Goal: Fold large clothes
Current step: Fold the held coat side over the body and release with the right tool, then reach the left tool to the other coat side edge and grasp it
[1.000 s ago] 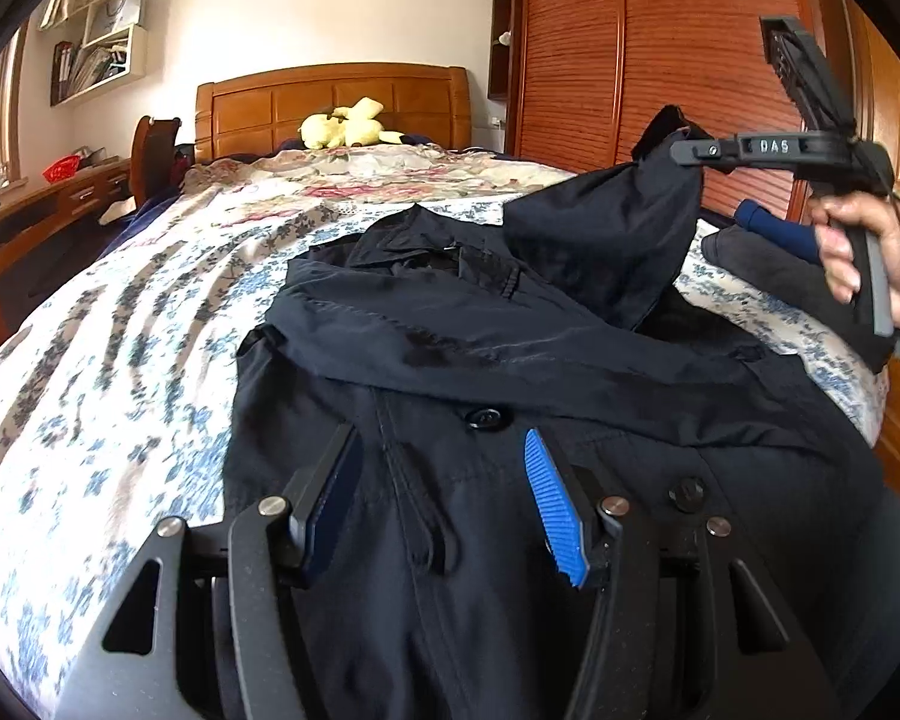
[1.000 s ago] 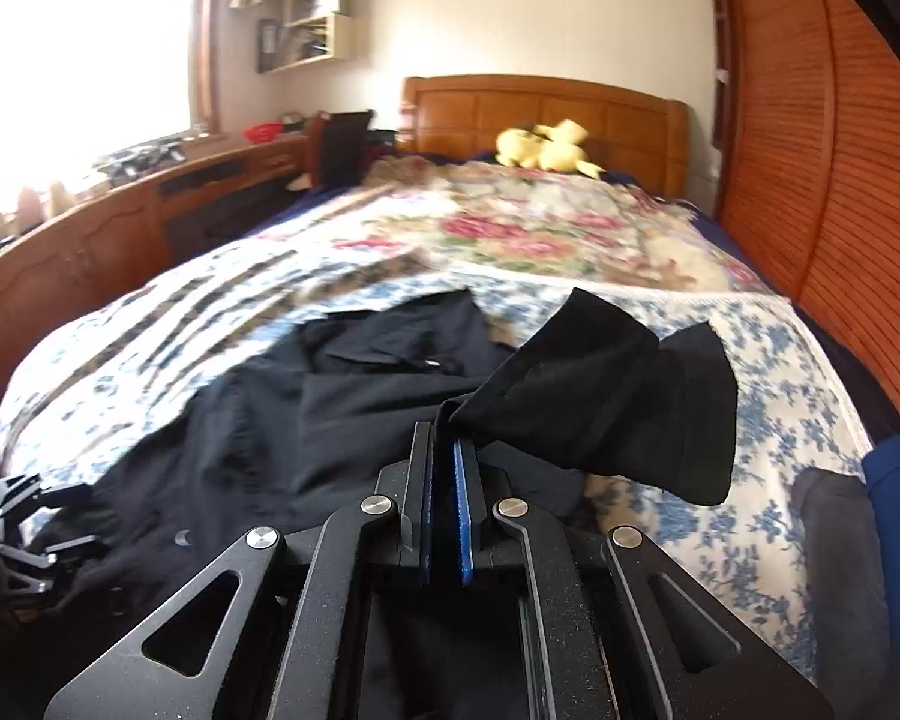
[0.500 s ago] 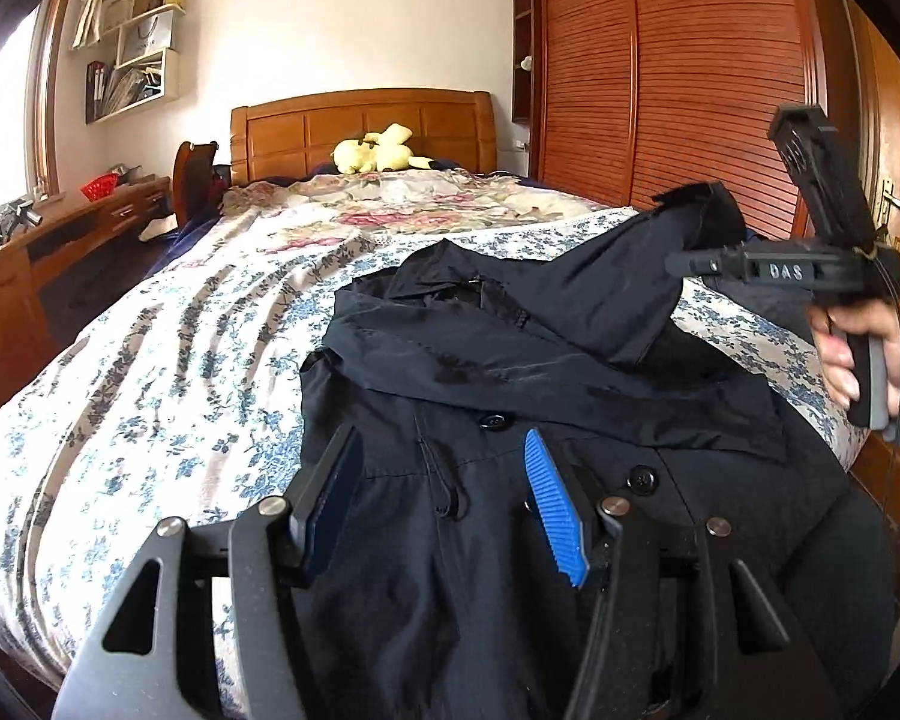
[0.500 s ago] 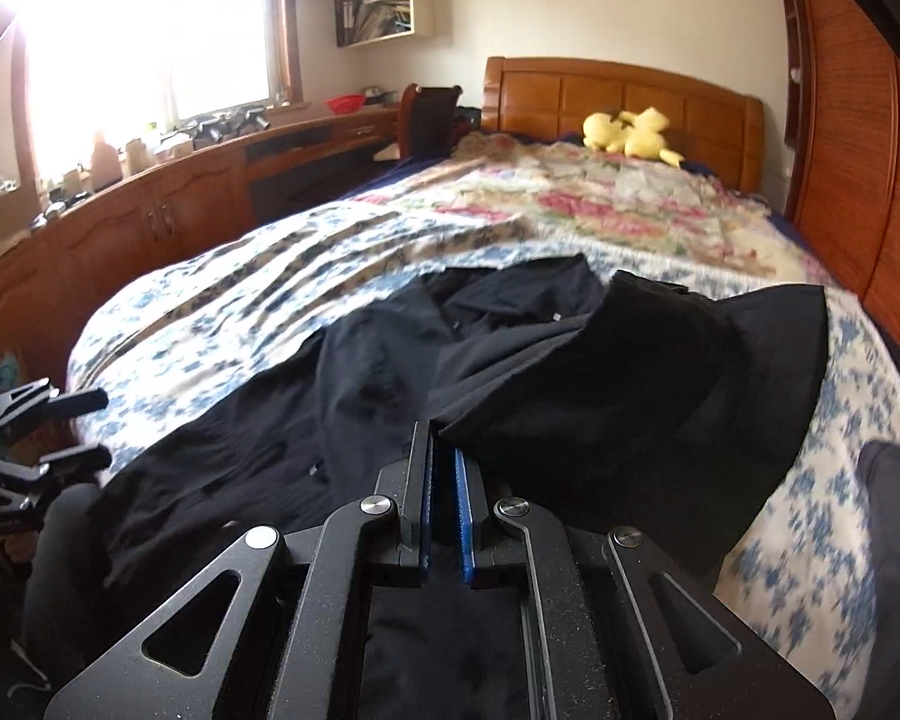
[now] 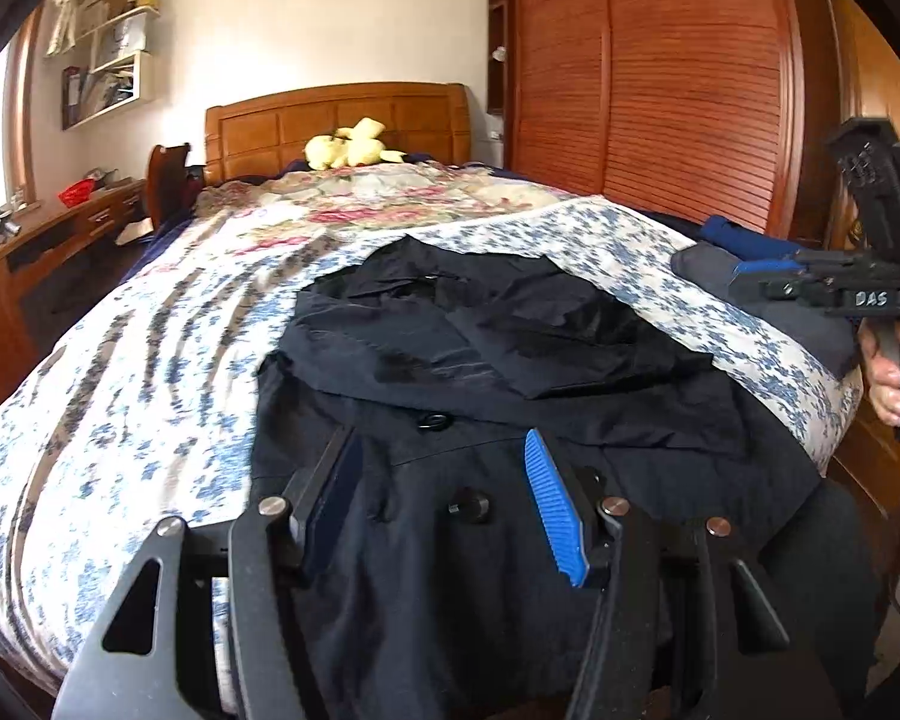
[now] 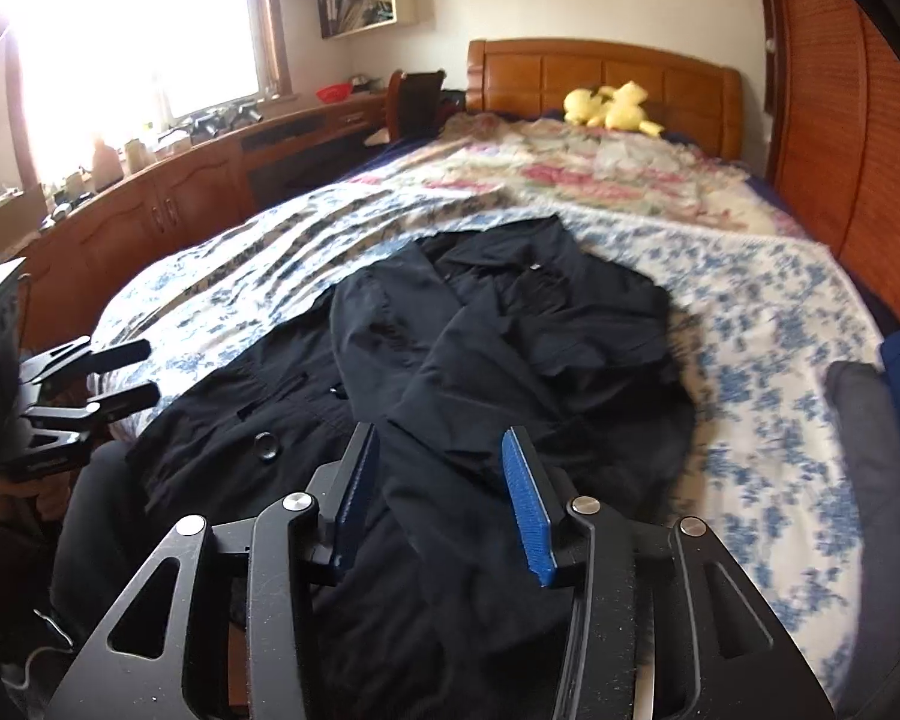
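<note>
Through my left view, my left fingers (image 5: 444,504) stand half open and empty over the black buttoned coat (image 5: 510,420) spread on the floral-quilted bed (image 5: 150,372), its sleeve folded across the chest. Through my right view, my right fingers (image 6: 444,498) are opening, gripping nothing. Next, I judge, comes folding the opposite sleeve or hem.

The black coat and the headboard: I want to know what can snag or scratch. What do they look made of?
Black coat: thin woven cloth, faint sheen, probably synthetic; it creases sharply. Headboard: panelled wood with a glossy orange-brown varnish.
</note>
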Motion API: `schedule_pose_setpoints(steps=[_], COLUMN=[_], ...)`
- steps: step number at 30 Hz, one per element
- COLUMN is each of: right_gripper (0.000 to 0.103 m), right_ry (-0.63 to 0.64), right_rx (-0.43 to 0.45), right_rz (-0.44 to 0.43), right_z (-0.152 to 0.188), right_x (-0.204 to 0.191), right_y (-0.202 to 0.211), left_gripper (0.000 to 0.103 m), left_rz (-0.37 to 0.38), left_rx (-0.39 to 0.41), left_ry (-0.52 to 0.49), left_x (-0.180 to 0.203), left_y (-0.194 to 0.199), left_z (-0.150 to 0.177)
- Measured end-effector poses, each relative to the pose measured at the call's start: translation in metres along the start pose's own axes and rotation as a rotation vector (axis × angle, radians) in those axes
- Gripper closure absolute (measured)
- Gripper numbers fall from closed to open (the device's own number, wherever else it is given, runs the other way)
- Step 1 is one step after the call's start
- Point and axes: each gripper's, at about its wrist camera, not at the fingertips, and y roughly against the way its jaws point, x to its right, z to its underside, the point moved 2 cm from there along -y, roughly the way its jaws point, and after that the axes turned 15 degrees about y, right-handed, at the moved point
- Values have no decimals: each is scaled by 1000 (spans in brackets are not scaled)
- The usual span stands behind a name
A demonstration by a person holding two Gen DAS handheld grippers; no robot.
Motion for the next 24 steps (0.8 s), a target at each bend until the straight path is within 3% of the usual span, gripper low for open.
schedule_pose_setpoints(steps=[10,24], right_gripper=[56,55], right_ry=[-31,-143], right_rx=[-10,-63], right_rz=[59,127], right_z=[38,108], right_x=[32,71], right_y=[25,8], left_gripper=[48,48], left_rz=[56,159], left_rx=[-82,-204], left_ry=[-76,-232], left_x=[63,145], left_y=[-39,-108], left_z=[4,1])
